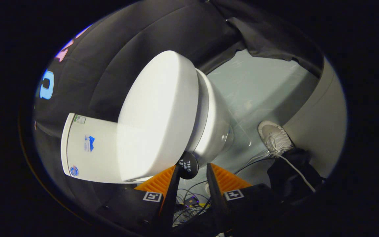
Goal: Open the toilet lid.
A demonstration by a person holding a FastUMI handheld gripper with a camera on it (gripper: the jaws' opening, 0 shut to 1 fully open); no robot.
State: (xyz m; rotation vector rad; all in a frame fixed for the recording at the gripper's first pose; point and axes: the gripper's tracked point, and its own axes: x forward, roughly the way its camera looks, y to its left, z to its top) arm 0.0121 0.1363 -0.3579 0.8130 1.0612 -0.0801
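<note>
I am holding my hand-held gripper (192, 171) with its fingers parted, gripping nothing — a small round black disc (187, 165) sitting between the tips. Just beyond, the glossy white oval toilet lid (158, 112) is lying closed over the white bowl (211, 128) — my pale sneaker (274, 137) is resting on the floor beside it.

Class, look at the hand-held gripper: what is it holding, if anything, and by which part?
Nothing is held. The hand-held gripper is open, its fingers apart just short of the toilet lid, with a round black tab showing between the fingertips, ungripped.

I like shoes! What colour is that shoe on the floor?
White, with white laces; the shoe shows best in the gripper view, beyond the open gripper.
</note>
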